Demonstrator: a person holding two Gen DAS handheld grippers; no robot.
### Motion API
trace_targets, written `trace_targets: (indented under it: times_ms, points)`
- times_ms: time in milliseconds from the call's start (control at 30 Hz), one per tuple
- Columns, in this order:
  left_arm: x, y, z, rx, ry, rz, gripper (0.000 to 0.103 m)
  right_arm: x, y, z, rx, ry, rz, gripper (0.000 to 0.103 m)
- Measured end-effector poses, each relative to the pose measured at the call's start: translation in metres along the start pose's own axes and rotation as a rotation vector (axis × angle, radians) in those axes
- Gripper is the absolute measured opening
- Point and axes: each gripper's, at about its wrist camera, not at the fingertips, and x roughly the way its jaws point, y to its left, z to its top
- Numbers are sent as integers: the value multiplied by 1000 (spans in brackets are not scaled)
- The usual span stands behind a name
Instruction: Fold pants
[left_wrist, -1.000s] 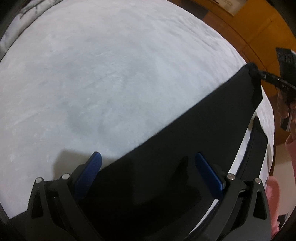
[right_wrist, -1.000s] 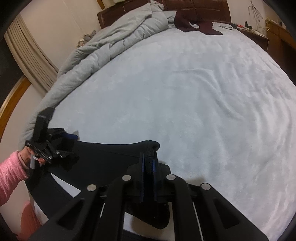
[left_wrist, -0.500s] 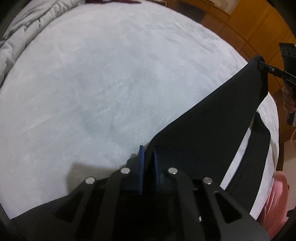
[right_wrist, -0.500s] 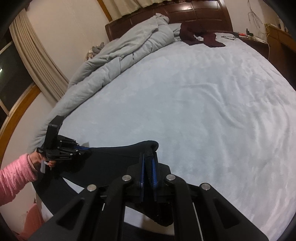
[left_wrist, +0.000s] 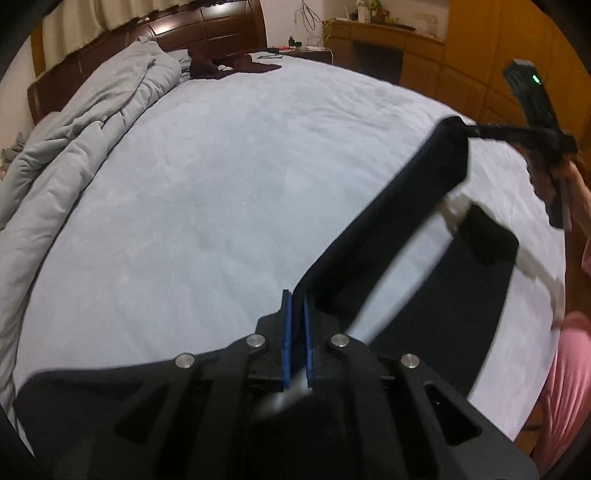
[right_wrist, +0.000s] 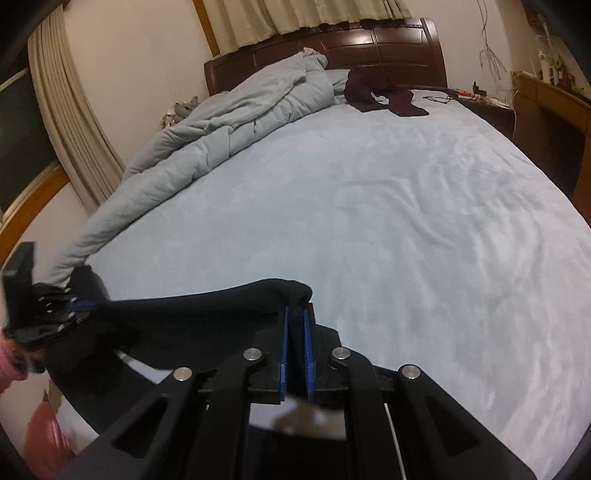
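Observation:
The black pants (left_wrist: 388, 229) hang stretched between my two grippers above the near edge of a light blue bed (left_wrist: 229, 177). My left gripper (left_wrist: 297, 299) is shut on one end of the lifted edge. My right gripper (right_wrist: 295, 312) is shut on the other end; it also shows at the right of the left wrist view (left_wrist: 471, 129). In the right wrist view the pants (right_wrist: 192, 310) run left to the left gripper (right_wrist: 79, 306). The lower part of the pants (left_wrist: 461, 295) droops onto the bed.
A rumpled grey duvet (right_wrist: 229, 125) lies along the bed's left side. Dark red clothes (right_wrist: 384, 94) lie near the wooden headboard (right_wrist: 332, 44). A wooden cabinet (left_wrist: 461, 48) stands to the right of the bed, curtains (right_wrist: 62, 122) to the left.
My left gripper has shut on the pants edge. Both grippers have risen, lifting the edge off the bed and pulling it taut.

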Motion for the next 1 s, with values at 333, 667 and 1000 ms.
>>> trace_targets:
  times_ms: [333, 667, 1000]
  points:
    - [6, -79, -90, 112, 105, 86, 4, -23, 0, -90, 90, 100, -71, 31]
    - [22, -94, -108, 128, 113, 161, 5, -57, -4, -141, 406, 197, 141, 60]
    - [25, -88, -104, 79, 127, 147, 7, -23, 3, -158, 654, 215, 290, 62]
